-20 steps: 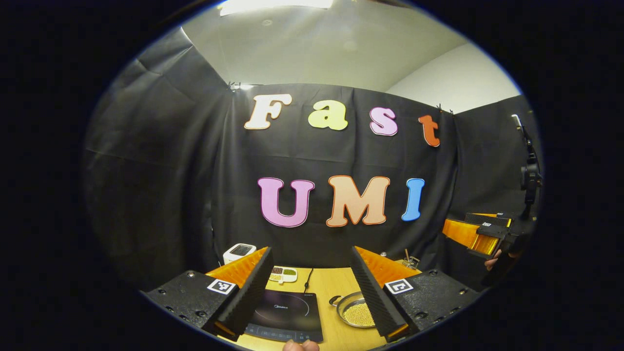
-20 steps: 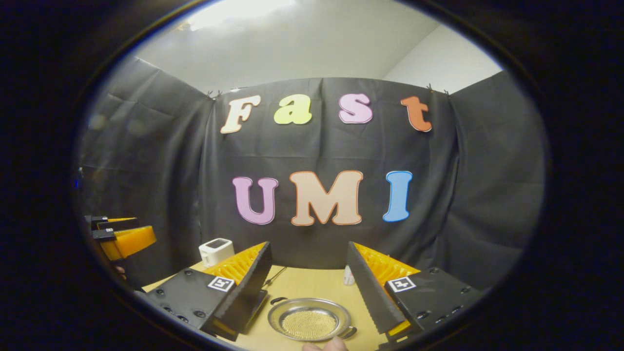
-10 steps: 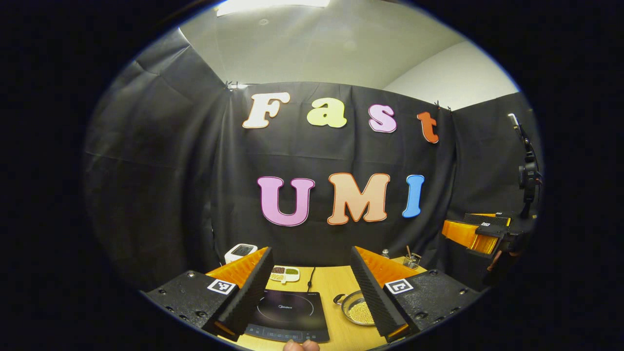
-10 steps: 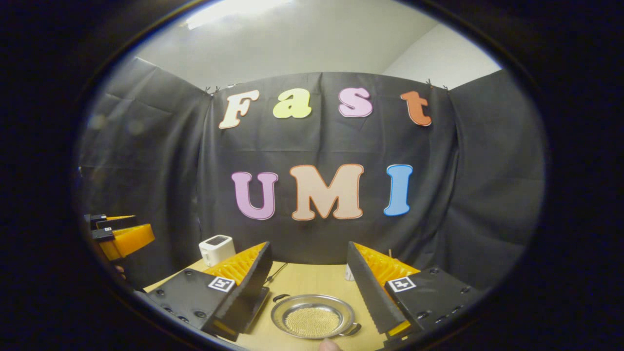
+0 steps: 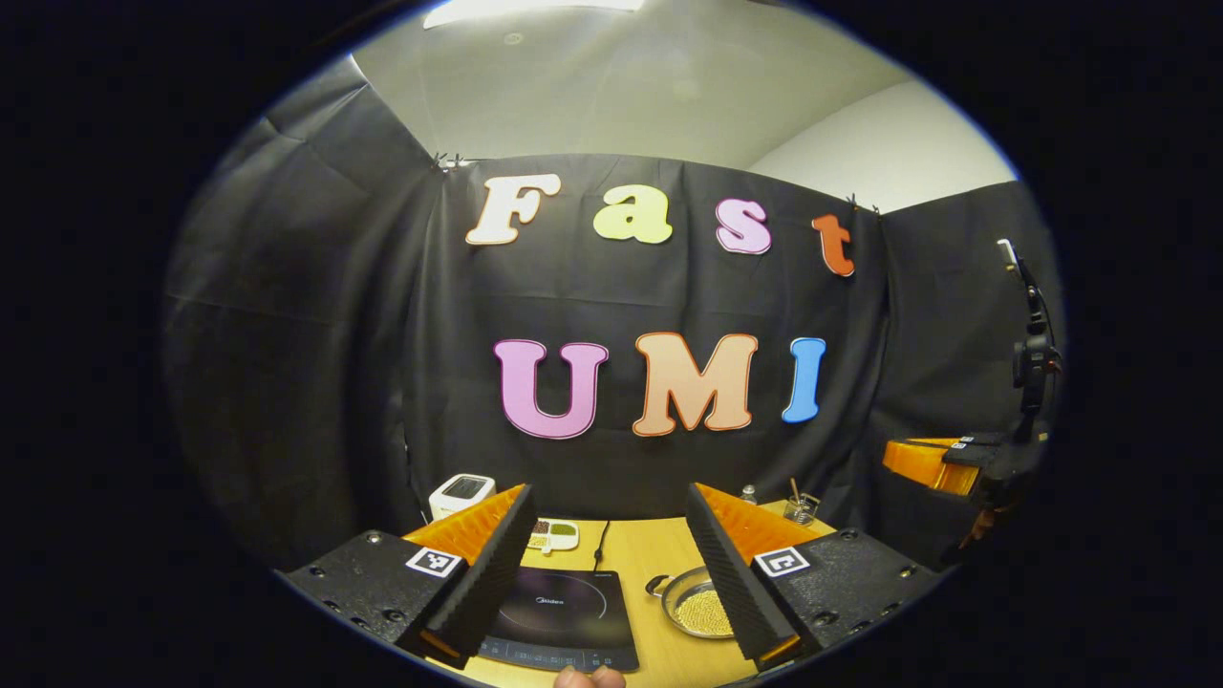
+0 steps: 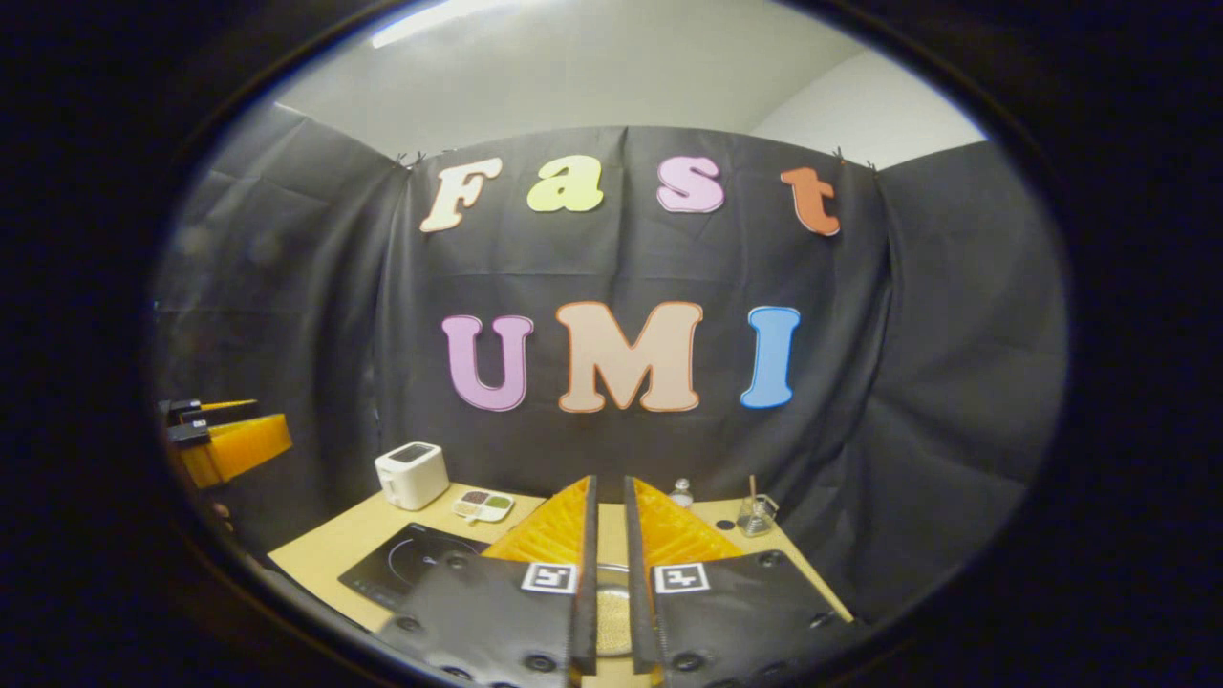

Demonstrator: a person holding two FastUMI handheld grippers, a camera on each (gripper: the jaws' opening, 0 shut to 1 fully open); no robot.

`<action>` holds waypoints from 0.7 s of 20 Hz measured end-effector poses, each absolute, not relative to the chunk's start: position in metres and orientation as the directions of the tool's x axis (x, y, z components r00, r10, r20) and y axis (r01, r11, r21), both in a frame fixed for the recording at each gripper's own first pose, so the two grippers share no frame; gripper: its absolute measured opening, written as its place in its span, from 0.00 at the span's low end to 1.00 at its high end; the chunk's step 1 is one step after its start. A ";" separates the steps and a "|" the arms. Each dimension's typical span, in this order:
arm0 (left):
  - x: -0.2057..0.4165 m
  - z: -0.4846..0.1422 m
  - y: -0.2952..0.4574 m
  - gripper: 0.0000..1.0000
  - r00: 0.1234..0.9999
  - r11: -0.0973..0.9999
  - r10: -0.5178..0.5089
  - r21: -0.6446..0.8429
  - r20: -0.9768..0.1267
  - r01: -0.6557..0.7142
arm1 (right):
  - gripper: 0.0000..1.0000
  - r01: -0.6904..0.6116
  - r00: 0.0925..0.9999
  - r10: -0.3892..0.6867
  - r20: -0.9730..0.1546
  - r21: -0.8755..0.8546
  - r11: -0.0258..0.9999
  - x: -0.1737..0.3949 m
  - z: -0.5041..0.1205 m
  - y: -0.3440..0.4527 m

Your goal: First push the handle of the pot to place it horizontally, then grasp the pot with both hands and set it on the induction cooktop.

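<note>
Left gripper [image 5: 607,573] fingers spread above the cooktop [image 5: 564,616]; right gripper [image 6: 609,583] fingers nearly together

The table [image 5: 659,559] has a pale wood-look top with a smooth, matt finish. The pot [image 5: 702,604] is bright bare metal, shiny at the rim, and holds a grainy fill; the cooktop [image 5: 564,612] presents a smooth, glossy dark glass-like face. The booth wall [image 6: 611,268] is matt, creased cloth.
</note>
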State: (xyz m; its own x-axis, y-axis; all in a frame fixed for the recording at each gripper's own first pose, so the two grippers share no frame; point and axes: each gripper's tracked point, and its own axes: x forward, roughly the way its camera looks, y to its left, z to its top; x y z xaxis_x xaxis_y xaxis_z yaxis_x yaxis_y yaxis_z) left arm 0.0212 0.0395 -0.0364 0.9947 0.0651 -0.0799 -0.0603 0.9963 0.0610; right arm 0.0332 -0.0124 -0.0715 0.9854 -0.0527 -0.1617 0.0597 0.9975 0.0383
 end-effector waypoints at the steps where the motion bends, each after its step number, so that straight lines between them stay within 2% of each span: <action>1: 0.026 -0.037 0.037 0.96 0.994 0.996 0.071 0.055 -0.079 -0.067 | 0.08 0.048 0.979 -0.036 -0.202 0.057 0.997 0.036 -0.085 -0.016; 2: 0.032 -0.041 0.033 0.96 0.993 0.996 0.077 0.049 -0.087 -0.073 | 0.00 0.046 0.976 -0.032 -0.217 0.062 0.997 0.036 -0.092 -0.022; 3: 0.037 -0.046 0.030 0.96 0.992 0.996 0.080 0.046 -0.099 -0.076 | 0.04 0.046 0.975 -0.031 -0.220 0.061 0.997 0.047 -0.096 -0.031; 4: 0.042 -0.050 0.027 0.93 0.990 0.995 0.089 0.049 -0.109 -0.084 | 0.00 0.032 0.971 -0.012 -0.239 0.077 0.997 0.045 -0.104 -0.035; 6: 0.054 -0.054 0.022 0.96 0.987 0.993 0.112 0.053 -0.111 -0.107 | 0.00 0.005 0.961 0.028 -0.274 0.118 0.993 0.052 -0.121 -0.045; 11: 0.081 -0.067 0.003 0.93 0.980 0.986 0.150 0.086 -0.130 -0.140 | 0.02 -0.069 0.951 0.106 -0.292 0.135 0.988 0.084 -0.140 -0.070; 12: 0.087 -0.069 -0.002 0.96 0.979 0.984 0.156 0.102 -0.128 -0.143 | 0.02 -0.093 0.947 0.132 -0.294 0.143 0.985 0.088 -0.146 -0.069; 14: 0.097 -0.078 -0.009 0.92 0.976 0.979 0.170 0.133 -0.138 -0.151 | 0.00 -0.126 0.933 0.171 -0.317 0.157 0.980 0.095 -0.165 -0.071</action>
State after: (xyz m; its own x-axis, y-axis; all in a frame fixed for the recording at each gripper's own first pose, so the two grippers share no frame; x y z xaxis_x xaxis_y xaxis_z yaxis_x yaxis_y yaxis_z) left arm 0.0967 -0.0090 -0.0780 0.9758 0.1697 -0.1379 -0.1515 0.9795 0.1332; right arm 0.0946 -0.0712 -0.1649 0.9327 0.1710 -0.3175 -0.1263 0.9796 0.1566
